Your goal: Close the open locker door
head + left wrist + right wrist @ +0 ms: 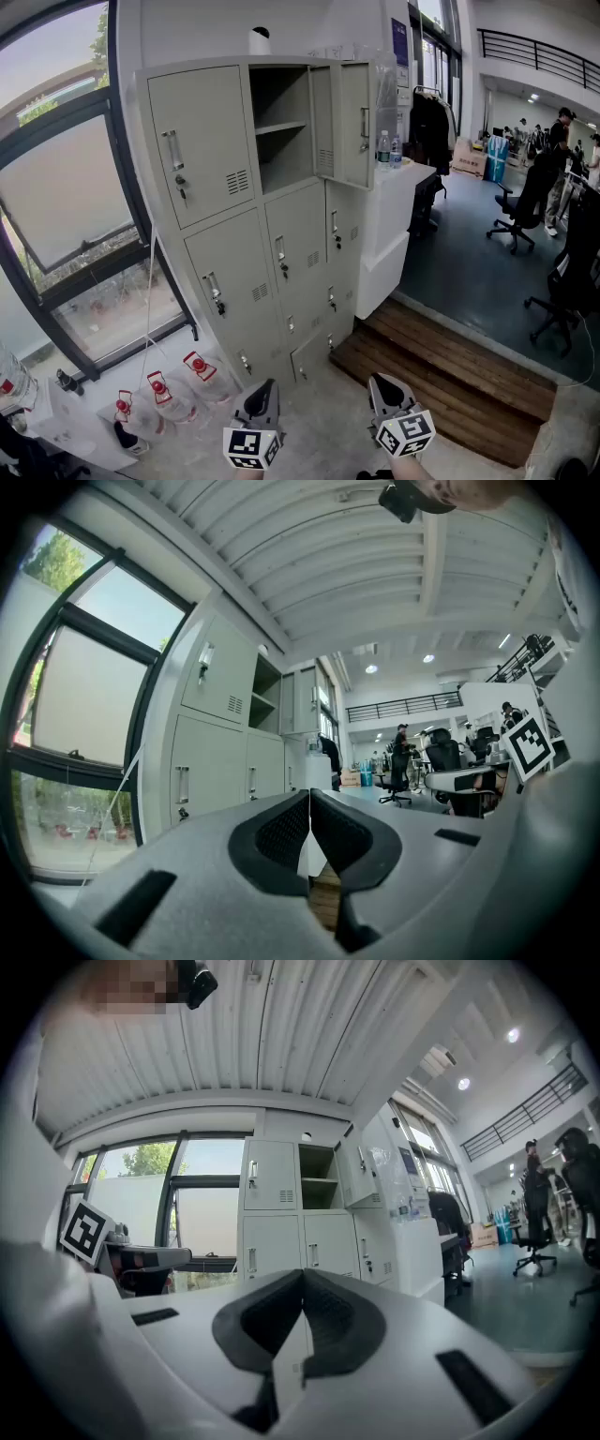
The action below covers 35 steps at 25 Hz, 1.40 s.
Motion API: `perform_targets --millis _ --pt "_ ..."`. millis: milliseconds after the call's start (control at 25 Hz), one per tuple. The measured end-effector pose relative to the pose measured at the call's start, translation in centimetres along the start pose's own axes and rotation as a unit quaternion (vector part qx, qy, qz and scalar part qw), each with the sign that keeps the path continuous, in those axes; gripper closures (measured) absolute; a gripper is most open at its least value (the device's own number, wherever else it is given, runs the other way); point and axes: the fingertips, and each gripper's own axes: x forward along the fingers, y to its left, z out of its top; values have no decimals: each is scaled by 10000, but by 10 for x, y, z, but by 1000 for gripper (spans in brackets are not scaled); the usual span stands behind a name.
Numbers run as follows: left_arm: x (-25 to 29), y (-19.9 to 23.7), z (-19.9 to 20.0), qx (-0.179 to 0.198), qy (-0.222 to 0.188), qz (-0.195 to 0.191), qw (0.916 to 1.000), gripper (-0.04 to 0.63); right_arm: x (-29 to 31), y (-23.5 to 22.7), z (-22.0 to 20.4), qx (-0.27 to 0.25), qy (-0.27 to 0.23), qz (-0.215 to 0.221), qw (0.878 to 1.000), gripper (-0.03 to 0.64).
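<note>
A grey metal locker bank (253,225) stands against the window wall. Its upper right door (354,122) hangs open, swung out to the right, and shows an empty compartment (281,127) with one shelf. The other doors are closed. Both grippers are low at the bottom of the head view, well short of the lockers: my left gripper (261,401) and my right gripper (384,394), each shut with nothing between its pads. The locker (234,752) shows far off in the left gripper view, and the open door (361,1171) in the right gripper view.
Water jugs with red caps (173,389) lie on the floor left of the lockers. A white counter (398,202) with bottles adjoins the locker's right side. A wooden step (450,361) leads down to an office area with chairs (516,211) and people.
</note>
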Motion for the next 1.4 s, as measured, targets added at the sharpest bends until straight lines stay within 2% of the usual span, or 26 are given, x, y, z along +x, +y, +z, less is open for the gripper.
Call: perform_targets --millis 560,760,1080,1400 --pt "4 -2 0 -13 17 7 10000 584 2 1 -4 80 55 72 9999 604" --pt "9 -7 -1 2 14 -3 10000 584 3 -4 -7 331 -9 192 9993 604" --pt "36 -32 1 18 25 -38 10000 584 0 -50 -9 336 0 9 9994 604" --pt "84 -75 10 17 -33 85 10000 584 2 -119 3 298 5 119 9995 604"
